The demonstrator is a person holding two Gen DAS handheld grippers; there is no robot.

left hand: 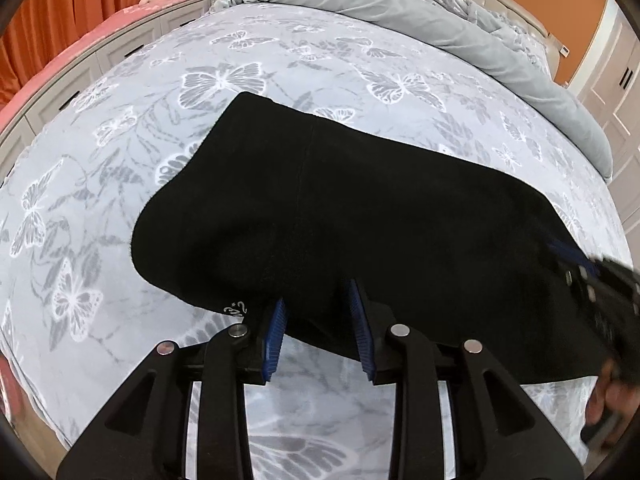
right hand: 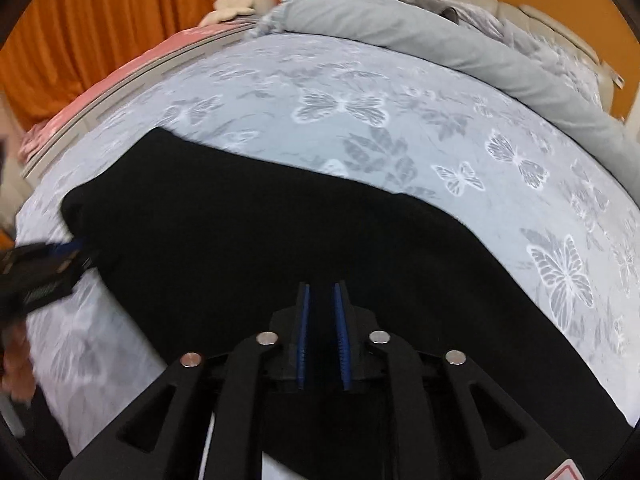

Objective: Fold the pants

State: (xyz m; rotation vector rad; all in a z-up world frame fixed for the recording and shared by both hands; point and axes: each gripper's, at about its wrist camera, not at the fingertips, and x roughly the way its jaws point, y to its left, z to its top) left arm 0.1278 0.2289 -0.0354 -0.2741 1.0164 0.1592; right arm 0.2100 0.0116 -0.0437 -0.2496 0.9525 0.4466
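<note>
While the pants (left hand: 320, 216) lie flat on the bed (left hand: 120, 128), a dark band running crosswise just ahead of both tools, my left hand-held gripper (left hand: 318, 300) sits at their near edge, jaws spread apart with the hem between the blue pads but not pinched. Further right, my right hand-held gripper (right hand: 322, 292) is over the cloth itself, jaws nearly together, though I cannot tell whether they pinch fabric. Since the long axis runs left to right, I judge each tool serves its own end.
</note>
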